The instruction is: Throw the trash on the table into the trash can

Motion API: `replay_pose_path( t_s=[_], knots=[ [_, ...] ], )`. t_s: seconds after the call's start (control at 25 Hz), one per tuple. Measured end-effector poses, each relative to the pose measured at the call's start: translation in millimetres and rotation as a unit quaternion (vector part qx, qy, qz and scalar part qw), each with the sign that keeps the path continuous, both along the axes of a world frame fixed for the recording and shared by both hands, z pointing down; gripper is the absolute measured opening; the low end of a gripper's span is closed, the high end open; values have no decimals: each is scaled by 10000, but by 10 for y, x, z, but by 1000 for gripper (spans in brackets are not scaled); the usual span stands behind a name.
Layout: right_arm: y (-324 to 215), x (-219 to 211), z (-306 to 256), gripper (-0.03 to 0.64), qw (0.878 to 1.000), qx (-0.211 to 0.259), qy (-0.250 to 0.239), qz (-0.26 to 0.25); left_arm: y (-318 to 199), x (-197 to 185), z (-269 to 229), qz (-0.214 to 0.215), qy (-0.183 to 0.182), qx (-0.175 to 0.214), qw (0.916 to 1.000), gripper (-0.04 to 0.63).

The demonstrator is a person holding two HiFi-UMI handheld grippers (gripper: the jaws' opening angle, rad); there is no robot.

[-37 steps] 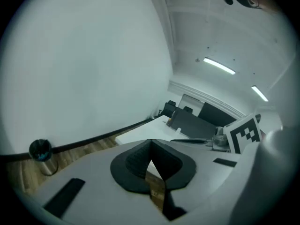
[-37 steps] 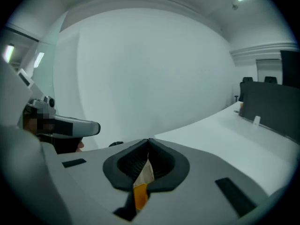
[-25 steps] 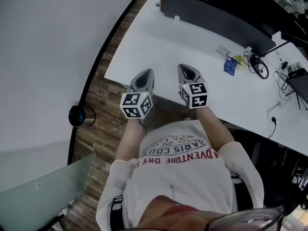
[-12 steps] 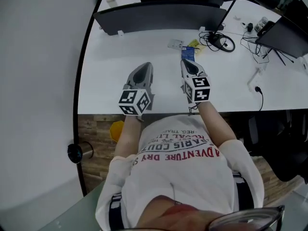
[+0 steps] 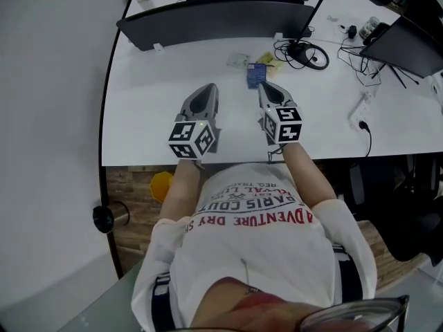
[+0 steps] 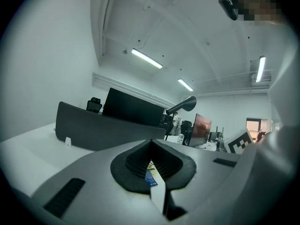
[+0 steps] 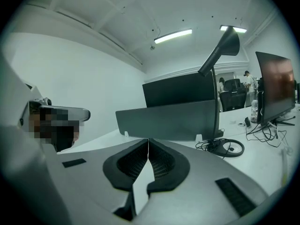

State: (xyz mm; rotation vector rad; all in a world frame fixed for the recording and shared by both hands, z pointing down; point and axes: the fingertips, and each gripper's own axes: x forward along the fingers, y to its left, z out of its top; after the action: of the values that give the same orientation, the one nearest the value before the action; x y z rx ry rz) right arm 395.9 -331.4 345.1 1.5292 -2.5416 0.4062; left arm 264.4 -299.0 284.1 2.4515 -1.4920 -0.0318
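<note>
On the white table (image 5: 152, 116) lie a blue packet (image 5: 255, 75), a clear wrapper (image 5: 237, 59) and a small yellow scrap (image 5: 268, 57). My left gripper (image 5: 208, 88) hovers over the table left of the packet, its jaws together and nothing held. Through the wedge behind its tips (image 6: 151, 142) the blue packet (image 6: 151, 175) shows in the left gripper view. My right gripper (image 5: 265, 86) is shut and empty, its tips just short of the blue packet; in the right gripper view its pads meet (image 7: 148, 139). A yellow bin (image 5: 163, 184) stands on the floor under the table's near edge.
A dark divider panel (image 5: 208, 19) runs along the table's far side. A lamp base with coiled cable (image 5: 310, 54), a dark screen (image 5: 408, 43) and a power strip (image 5: 360, 109) sit to the right. A black cylinder (image 5: 105, 216) stands on the wooden floor at the left.
Both grippers have swung from the table's corner to over the table, facing the divider, and have closed in on the blue packet. Their jaws stayed together.
</note>
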Motion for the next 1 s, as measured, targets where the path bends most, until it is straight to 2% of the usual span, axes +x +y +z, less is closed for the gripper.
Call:
replay_pose_path(
  t_s=[0.32,0.68,0.76,0.88,1.0],
  knots=[
    [-83,69,329,28,9989,-458,65,-72,-58,9,249,-151,-83,-282,9995,23],
    [-353,72,1021,39,9890,-1453,263,27,-330,-109,845,-223,-22,-1058,9941,23],
    [-479,81,1178,177,9858,-1652,265,118,-442,-125,972,-170,-24,-1195,9927,23],
    [-706,101,1423,242,9808,-1895,339,316,-644,-142,1141,-79,-12,-1365,9906,23],
    [-952,97,1676,256,9739,-2176,470,449,-886,-152,1320,10,-30,-1567,9876,23]
  ],
)
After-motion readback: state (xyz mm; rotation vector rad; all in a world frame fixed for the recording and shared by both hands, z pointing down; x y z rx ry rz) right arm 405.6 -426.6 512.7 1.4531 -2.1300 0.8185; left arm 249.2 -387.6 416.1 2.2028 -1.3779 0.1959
